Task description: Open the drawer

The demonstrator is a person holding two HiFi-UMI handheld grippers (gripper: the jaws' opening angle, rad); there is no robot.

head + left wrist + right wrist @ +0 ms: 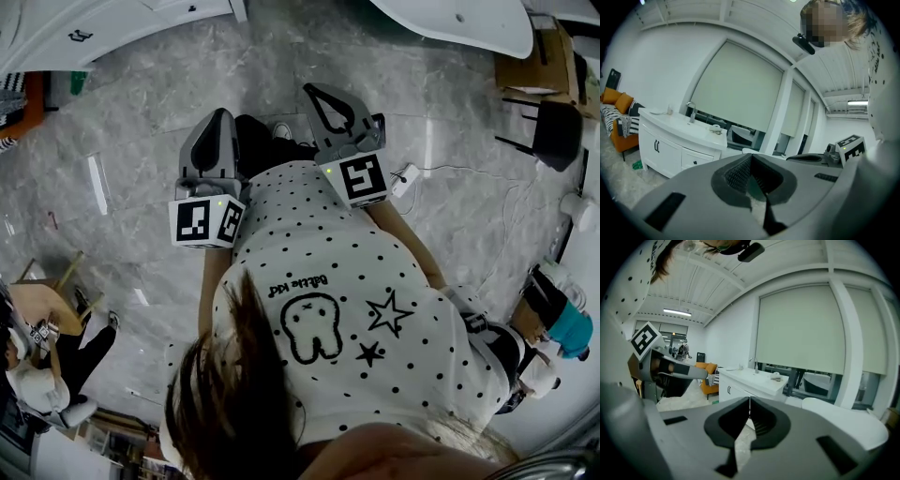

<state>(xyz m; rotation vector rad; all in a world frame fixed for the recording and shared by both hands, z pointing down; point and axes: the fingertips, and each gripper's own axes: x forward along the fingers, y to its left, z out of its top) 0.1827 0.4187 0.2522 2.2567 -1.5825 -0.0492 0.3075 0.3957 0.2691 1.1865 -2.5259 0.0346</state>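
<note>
L tool & R tool both shut tight, nothing held. Drawer is in the white cabinet under the sink counter, ahead & left of L tool, well apart. Drawer front runs level. L tool looks nearer.

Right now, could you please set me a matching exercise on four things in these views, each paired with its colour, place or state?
Column one:
1. left gripper
2. sofa
3. faucet
4. roller blind

Column two:
a. orange
b. pale, drawn down
c. jaws shut, nothing between them
d. standing on the white counter

Pairs: 1-c, 2-a, 3-d, 4-b.
</note>
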